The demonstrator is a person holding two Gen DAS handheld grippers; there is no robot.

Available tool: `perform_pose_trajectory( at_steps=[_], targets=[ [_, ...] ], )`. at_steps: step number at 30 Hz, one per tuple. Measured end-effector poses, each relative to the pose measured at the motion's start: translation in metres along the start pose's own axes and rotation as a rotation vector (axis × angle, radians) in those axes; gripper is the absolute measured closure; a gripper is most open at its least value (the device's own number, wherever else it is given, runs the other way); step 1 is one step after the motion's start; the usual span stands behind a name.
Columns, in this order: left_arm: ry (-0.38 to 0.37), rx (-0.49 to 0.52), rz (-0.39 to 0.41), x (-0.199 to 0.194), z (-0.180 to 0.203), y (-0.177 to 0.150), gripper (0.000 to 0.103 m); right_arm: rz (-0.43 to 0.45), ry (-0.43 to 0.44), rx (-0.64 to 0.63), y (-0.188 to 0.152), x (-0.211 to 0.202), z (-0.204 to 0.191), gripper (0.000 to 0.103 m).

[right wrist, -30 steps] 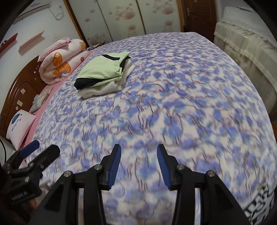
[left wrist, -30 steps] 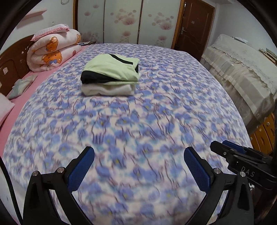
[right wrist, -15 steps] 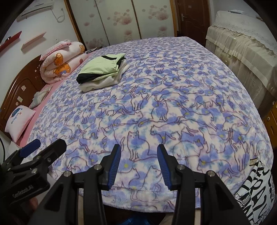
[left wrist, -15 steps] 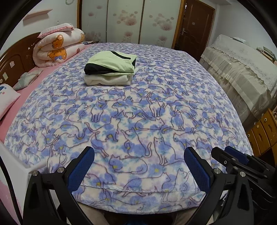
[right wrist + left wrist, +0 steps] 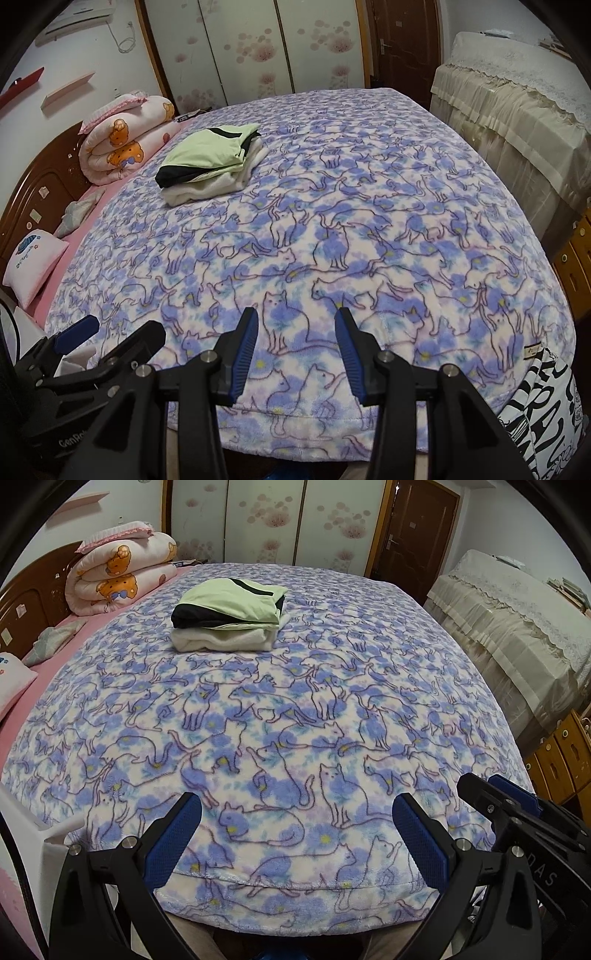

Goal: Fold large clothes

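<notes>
Fleecy, the purple cat-print blanket (image 5: 295,720) was spread across the bed and judged soft, bulky and floppy, best gripped along its near hem. Left tongs (image 5: 297,834) were held wide, right tongs (image 5: 294,356) narrower; nothing was gripped.

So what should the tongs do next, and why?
Probably reach for another garment. Both the left tongs and right tongs hang open and empty over the cat blanket, and the folded pile already looks tidy. No unfolded garment is clearly in view yet.
</notes>
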State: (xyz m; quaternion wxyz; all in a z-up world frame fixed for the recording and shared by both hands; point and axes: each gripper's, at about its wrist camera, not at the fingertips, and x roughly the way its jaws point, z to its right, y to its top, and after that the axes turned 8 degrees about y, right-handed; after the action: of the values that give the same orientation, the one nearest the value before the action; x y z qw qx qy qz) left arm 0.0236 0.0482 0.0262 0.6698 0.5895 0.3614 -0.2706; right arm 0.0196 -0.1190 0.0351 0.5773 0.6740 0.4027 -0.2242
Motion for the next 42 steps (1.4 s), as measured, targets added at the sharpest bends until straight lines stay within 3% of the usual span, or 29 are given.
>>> perform_pose_trajectory(
  at_steps=[42],
  targets=[
    [0.025,0.007,-0.009,0.014,0.008,0.009,0.001,-0.001,-0.032,0.022,0.009,0.013,0.012,0.059]
  ],
)
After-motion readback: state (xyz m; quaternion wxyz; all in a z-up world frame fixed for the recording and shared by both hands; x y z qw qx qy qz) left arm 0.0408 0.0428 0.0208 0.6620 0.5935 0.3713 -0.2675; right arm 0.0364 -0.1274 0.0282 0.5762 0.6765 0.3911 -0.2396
